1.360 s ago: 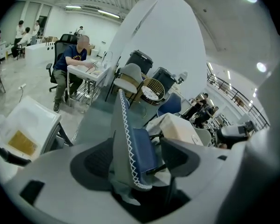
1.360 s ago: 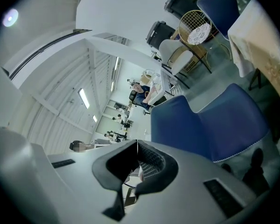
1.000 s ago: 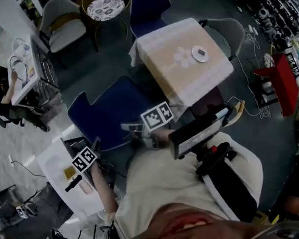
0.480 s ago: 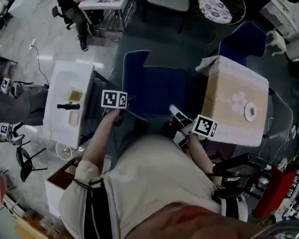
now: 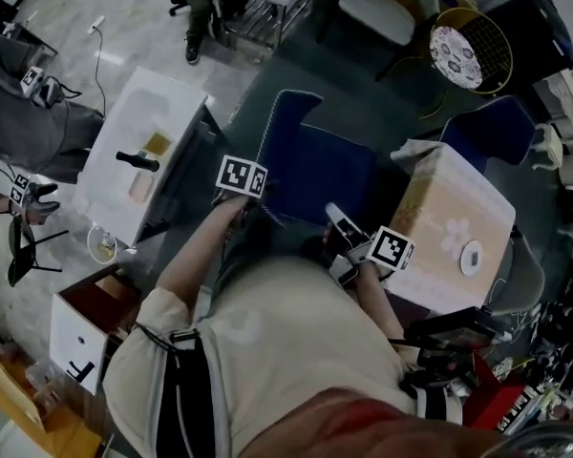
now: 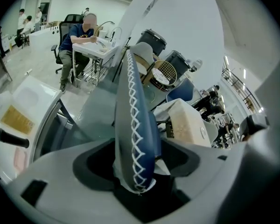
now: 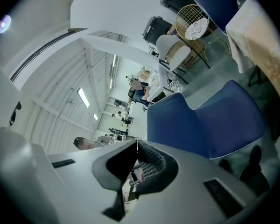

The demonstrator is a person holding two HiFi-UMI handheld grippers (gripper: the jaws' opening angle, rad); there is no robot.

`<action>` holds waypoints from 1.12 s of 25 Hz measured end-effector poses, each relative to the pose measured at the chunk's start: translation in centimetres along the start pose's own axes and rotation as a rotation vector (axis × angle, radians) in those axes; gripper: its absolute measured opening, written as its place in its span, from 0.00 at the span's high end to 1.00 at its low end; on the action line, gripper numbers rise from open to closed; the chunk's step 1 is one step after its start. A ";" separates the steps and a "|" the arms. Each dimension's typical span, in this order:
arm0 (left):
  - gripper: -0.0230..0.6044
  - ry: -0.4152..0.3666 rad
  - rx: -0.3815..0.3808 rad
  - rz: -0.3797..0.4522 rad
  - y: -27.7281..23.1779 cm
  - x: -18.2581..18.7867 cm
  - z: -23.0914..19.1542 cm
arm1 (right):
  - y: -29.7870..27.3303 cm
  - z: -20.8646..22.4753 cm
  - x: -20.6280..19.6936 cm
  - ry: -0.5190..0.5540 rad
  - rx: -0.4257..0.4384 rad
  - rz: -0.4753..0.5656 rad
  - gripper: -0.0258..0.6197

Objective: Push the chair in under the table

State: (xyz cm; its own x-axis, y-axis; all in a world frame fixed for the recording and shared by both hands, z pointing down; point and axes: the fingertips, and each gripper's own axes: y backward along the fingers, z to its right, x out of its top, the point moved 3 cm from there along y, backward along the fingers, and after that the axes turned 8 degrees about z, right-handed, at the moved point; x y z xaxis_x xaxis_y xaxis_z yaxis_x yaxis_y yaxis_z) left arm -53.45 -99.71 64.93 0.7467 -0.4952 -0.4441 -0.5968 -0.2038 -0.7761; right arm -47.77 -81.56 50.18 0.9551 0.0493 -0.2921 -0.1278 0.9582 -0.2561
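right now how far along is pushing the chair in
Done: the left gripper is clamped on the blue chair by its stitched backrest edge. In hand: the right gripper, shut and empty, points toward the chair. Left: the whole push; the seat sits out beside the table, not under it.

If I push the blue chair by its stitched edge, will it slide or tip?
The blue chair probably feels padded: its stitched edge looks soft in the left tool. Held at one side, it might turn rather than go straight. Its legs are hidden, so sliding is uncertain.
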 end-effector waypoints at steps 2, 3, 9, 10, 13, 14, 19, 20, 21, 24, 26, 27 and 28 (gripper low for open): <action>0.47 0.002 -0.002 0.006 0.0 0.2 -0.3 | -0.9 -0.6 -0.3 0.014 0.014 -0.023 0.94; 0.48 -0.001 -0.002 0.005 -0.1 0.3 -0.5 | -1.2 -0.8 -0.5 0.036 0.015 -0.036 0.94; 0.66 -0.026 0.002 -0.003 -0.9 0.7 -1.5 | -2.2 -0.4 -1.8 0.005 -0.058 -0.054 0.94; 0.66 -0.027 -0.008 -0.007 -1.0 0.8 -1.6 | -2.6 -0.7 -2.0 -0.001 -0.033 -0.047 0.94; 0.66 -0.035 -0.038 -0.031 -1.1 0.8 -1.9 | -3.0 -0.8 -2.3 -0.009 -0.021 -0.019 0.94; 0.66 -0.038 -0.048 -0.044 -1.2 0.7 -1.9 | -2.9 -0.7 -2.4 -0.020 -0.029 -0.007 0.94; 0.63 -0.052 -0.077 -0.104 -1.5 0.0 -2.1 | -1.8 -0.2 -2.2 -0.030 -0.004 0.046 0.94; 0.62 -0.045 -0.077 -0.108 -1.6 0.0 -2.1 | -1.3 0.1 -2.0 -0.050 -0.003 0.055 0.94; 0.62 -0.036 -0.076 -0.111 -1.7 0.0 -2.1 | -0.7 0.5 -1.8 -0.074 -0.004 0.065 0.94; 0.62 -0.039 -0.044 -0.125 -1.7 -0.2 -2.2 | 1.6 2.0 -0.7 -0.097 -0.028 0.104 0.94; 0.63 -0.069 0.004 -0.142 -1.5 -0.3 -2.4 | 2.9 2.5 0.2 -0.089 -0.026 0.118 0.94; 0.66 -0.089 0.031 -0.156 -1.5 -0.3 -2.5 | 3.3 2.4 0.5 -0.085 -0.007 0.119 0.94; 0.68 -0.112 0.059 -0.172 -1.6 -0.4 -2.6 | 3.8 2.5 0.9 -0.082 0.011 0.117 0.94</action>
State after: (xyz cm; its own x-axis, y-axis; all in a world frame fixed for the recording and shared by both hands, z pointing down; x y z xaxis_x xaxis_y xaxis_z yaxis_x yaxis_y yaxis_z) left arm -53.56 -101.37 67.46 0.8660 -0.3595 -0.3475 -0.4420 -0.2254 -0.8682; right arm -46.77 -77.20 51.22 0.9526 0.1831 -0.2431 -0.2368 0.9477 -0.2141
